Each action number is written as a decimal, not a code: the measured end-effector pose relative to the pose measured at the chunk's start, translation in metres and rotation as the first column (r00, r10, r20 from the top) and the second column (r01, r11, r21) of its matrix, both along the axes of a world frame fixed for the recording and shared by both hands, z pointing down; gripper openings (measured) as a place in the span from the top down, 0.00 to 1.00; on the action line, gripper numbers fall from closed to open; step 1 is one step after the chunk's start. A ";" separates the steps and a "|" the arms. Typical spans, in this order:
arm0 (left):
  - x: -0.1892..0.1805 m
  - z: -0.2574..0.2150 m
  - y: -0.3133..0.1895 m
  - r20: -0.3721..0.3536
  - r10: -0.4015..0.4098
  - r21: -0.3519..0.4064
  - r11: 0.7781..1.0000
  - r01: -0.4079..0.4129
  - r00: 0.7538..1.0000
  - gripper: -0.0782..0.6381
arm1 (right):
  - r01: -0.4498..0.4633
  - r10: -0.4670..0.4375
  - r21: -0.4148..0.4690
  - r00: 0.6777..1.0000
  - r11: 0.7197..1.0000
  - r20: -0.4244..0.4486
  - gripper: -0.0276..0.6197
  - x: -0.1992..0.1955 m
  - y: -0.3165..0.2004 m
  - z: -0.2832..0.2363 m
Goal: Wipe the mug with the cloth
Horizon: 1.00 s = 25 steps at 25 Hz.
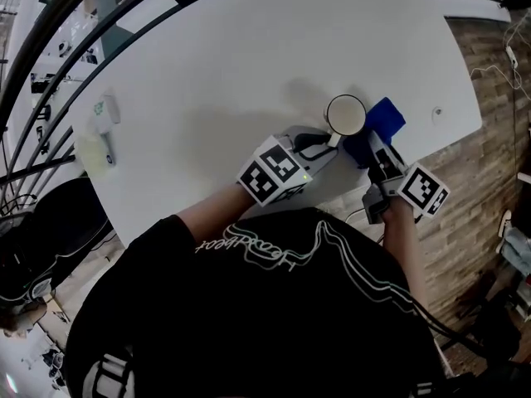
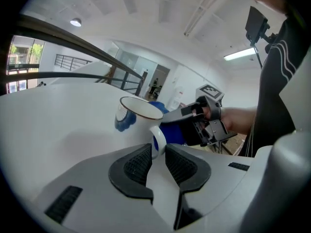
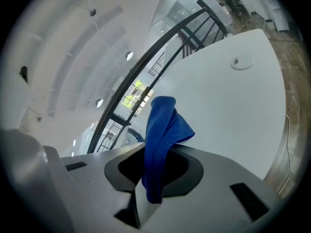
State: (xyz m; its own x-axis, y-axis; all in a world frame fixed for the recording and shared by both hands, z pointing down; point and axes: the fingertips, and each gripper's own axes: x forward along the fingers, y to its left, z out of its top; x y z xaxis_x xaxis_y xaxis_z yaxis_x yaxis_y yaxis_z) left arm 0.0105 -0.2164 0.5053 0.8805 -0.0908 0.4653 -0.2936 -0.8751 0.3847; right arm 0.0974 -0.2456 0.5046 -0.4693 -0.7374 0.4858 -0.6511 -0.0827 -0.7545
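Tally: one mug (image 1: 345, 115). One blue cloth (image 1: 383, 121). Two grippers, a left gripper (image 1: 328, 143) and a right gripper (image 1: 373, 143). One white table (image 1: 249, 56). It carried one small whitish object (image 1: 104, 127) and one round fitting (image 1: 437, 113).

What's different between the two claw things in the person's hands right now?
The left gripper pinches the mug by its handle; the right gripper pinches a bunched blue cloth. The left gripper comes at the mug from the person's side, the right gripper from the mug's right, with the cloth beside it. Both are shut on something.
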 end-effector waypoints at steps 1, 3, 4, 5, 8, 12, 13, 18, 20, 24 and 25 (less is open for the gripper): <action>0.001 -0.001 0.001 0.007 -0.007 0.000 1.000 0.007 1.000 0.77 | 0.024 -0.024 0.020 1.000 0.999 0.007 0.86 0.003 0.000 -0.006; 0.003 -0.003 0.002 0.028 -0.022 0.010 1.000 0.021 0.999 0.77 | 0.091 -0.092 0.075 0.996 0.993 0.008 0.86 0.009 -0.003 -0.020; 0.004 -0.004 0.001 0.042 -0.028 0.020 0.999 0.028 0.999 0.77 | 0.135 -0.135 0.109 0.991 0.985 -0.001 0.86 0.010 -0.007 -0.027; 0.005 -0.004 0.001 0.059 -0.036 0.032 0.999 0.034 0.998 0.77 | 0.176 -0.176 0.135 0.984 0.975 -0.010 0.86 0.011 -0.010 -0.033; 0.005 -0.004 0.002 0.113 -0.063 0.075 0.996 0.055 0.992 0.78 | 0.274 -0.277 0.150 0.961 0.950 -0.003 0.86 0.016 -0.013 -0.040; 0.007 -0.007 0.001 0.145 -0.164 0.087 0.984 0.153 0.976 0.78 | 0.446 -0.456 0.180 0.890 0.877 0.013 0.86 0.014 -0.016 -0.053; 0.007 -0.008 0.000 0.154 -0.203 0.093 0.977 0.190 0.967 0.78 | 0.488 -0.499 0.186 0.866 0.852 0.015 0.86 0.013 -0.018 -0.055; 0.016 -0.013 0.001 0.206 -0.327 0.145 0.942 0.302 0.922 0.78 | 0.594 -0.620 0.223 0.781 0.773 0.072 0.86 0.018 -0.021 -0.064; 0.017 -0.015 0.000 0.237 -0.365 0.185 0.927 0.327 0.900 0.78 | 0.619 -0.653 0.235 0.750 0.749 0.104 0.86 0.018 -0.025 -0.063; 0.014 -0.015 -0.002 0.278 -0.459 0.233 0.885 0.404 0.844 0.79 | 0.676 -0.716 0.252 0.688 0.692 0.122 0.86 0.017 -0.032 -0.056; 0.015 -0.015 -0.002 0.282 -0.479 0.238 0.874 0.423 0.831 0.79 | 0.688 -0.728 0.250 0.675 0.681 0.123 0.86 0.019 -0.033 -0.054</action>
State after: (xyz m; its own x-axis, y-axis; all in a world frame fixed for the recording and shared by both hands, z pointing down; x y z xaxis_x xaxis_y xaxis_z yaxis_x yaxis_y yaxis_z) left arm 0.0258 -0.2180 0.4901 0.5256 -0.5377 0.6593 -0.7528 -0.6549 0.0660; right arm 0.1161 -0.2784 0.4509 -0.9534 -0.2015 0.2244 -0.2959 0.4811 -0.8252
